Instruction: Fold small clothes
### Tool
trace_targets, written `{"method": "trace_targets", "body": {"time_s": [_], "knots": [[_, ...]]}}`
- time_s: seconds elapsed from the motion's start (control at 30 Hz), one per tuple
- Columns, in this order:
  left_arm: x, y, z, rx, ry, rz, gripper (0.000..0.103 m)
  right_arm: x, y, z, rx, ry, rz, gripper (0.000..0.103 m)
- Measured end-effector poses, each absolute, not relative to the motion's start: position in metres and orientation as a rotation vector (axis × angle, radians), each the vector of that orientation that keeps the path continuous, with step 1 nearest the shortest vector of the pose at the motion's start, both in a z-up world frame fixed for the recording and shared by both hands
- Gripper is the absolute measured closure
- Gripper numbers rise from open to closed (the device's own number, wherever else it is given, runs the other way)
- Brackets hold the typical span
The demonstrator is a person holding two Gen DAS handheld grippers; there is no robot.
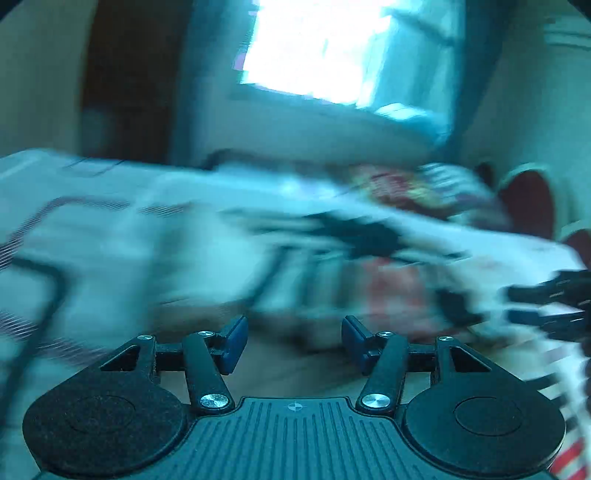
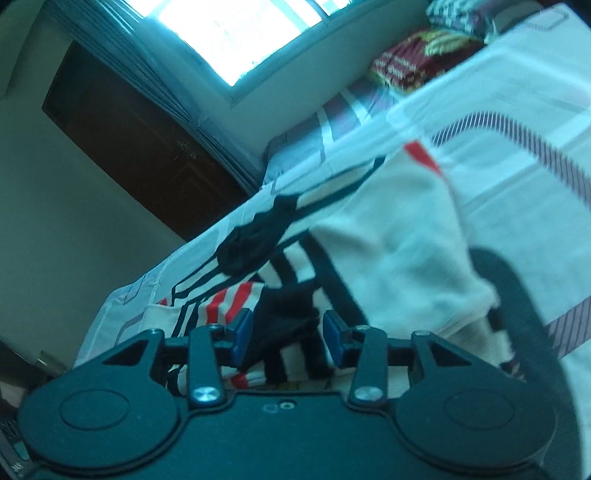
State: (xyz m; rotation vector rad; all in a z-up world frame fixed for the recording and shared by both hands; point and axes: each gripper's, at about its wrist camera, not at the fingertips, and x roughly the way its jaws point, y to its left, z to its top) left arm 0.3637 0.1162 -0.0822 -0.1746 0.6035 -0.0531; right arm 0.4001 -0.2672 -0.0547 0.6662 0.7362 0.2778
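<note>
With the left gripper (image 1: 293,341) and right gripper (image 2: 288,338) both held apart, the striped garment (image 2: 388,236) could be missed or bunched.

Home bedroom. Bed (image 2: 517,122) takes up most of the right wrist view, covered by a pale sheet with striped rectangle outlines; same sheet visible in the left wrist view, heavily motion-blurred. Bright window (image 2: 236,33) in the wall just behind the bed's far edge, grey-blue curtain (image 2: 159,81) hanging beside it. Dark brown wooden door (image 2: 136,147) beside the curtain, set in a plain cream wall (image 2: 62,236). Folded patterned bedding, dark red and yellow (image 2: 417,62), piled at the bed's far end below the window. Small clothes spread on the sheet: cream garment with black and red stripes (image 2: 388,236). Nothing industrial or office-like in sight.
</note>
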Motion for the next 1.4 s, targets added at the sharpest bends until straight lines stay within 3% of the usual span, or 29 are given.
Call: {"method": "trace_targets", "body": {"time_s": [0.13, 0.27, 0.33, 0.4, 0.67, 0.8, 0.97, 1.03, 1.13, 1.3, 1.4], "knots": [[0.379, 0.152, -0.100, -0.128, 0.644, 0.002, 0.047, 0.411, -0.254, -0.074, 0.711, 0.779, 0.265, 0.062], [0.388, 0.158, -0.108, -0.107, 0.643, 0.015, 0.047, 0.419, -0.242, -0.080, 0.683, 0.773, 0.230, 0.071], [0.400, 0.161, -0.116, -0.109, 0.637, 0.078, 0.051, 0.423, -0.235, -0.077, 0.634, 0.768, 0.208, 0.078], [0.405, 0.172, -0.119, -0.189, 0.644, 0.052, 0.059, 0.425, -0.230, -0.073, 0.588, 0.760, 0.196, 0.094], [0.411, 0.173, -0.126, -0.170, 0.662, 0.026, 0.060, 0.400, -0.223, -0.033, 0.409, 0.614, 0.203, 0.095], [0.414, 0.171, -0.127, -0.157, 0.675, 0.020, 0.060, 0.413, -0.227, -0.066, 0.383, 0.741, 0.128, 0.095], [0.410, 0.176, -0.123, -0.145, 0.691, -0.009, 0.059, 0.409, -0.229, -0.071, 0.391, 0.715, 0.138, 0.095], [0.399, 0.182, -0.116, -0.150, 0.688, -0.032, 0.059, 0.408, -0.230, -0.068, 0.382, 0.724, 0.145, 0.093], [0.377, 0.186, -0.095, -0.176, 0.601, -0.082, 0.059, 0.395, -0.233, -0.048, 0.328, 0.660, 0.136, 0.078], [0.406, 0.149, -0.086, -0.194, 0.587, -0.189, 0.059, 0.396, -0.207, -0.035, 0.238, 0.657, 0.244, 0.085], [0.431, 0.124, -0.106, -0.114, 0.690, -0.175, 0.059, 0.404, -0.179, -0.050, 0.105, 0.706, 0.267, 0.089]]}}
